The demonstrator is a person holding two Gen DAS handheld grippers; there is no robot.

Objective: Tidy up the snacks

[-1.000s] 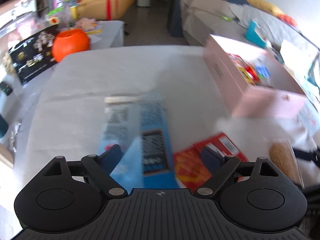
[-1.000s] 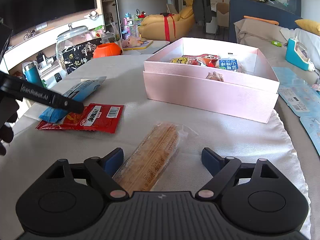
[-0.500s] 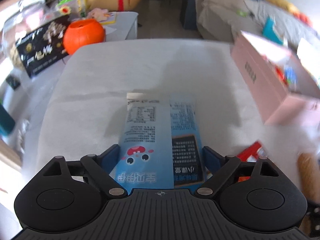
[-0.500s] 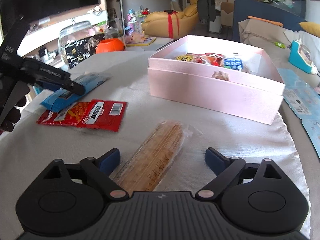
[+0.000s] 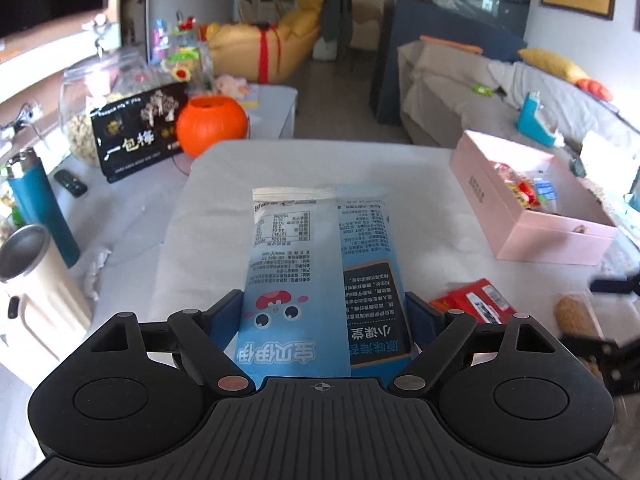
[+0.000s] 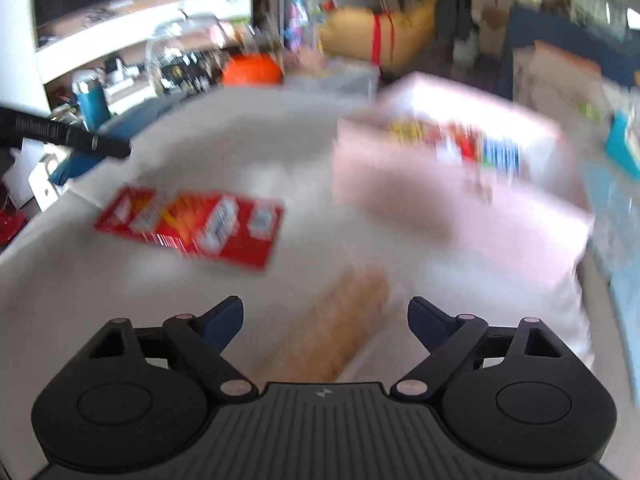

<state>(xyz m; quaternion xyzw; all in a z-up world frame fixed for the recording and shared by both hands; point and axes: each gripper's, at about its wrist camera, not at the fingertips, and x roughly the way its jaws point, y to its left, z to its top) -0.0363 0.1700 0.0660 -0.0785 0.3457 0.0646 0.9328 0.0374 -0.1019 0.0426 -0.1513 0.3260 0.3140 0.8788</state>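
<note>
Left gripper (image 5: 324, 316): fingers clamped on blue snack packet (image 5: 320, 264), raised above white tablecloth (image 5: 320, 164). Right gripper (image 6: 325, 314): fingers apart, over wrapped biscuit stick (image 6: 332, 320). Red sachets (image 6: 192, 224) on cloth; pink box (image 5: 532, 216) holding snacks, right.

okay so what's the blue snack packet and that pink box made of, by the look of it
Blue snack packet: probably glossy printed plastic film, with a crimped seal strip at its far end. Pink box: likely rigid paperboard with a smooth matte finish, judging by its straight walls and crisp corners.
</note>
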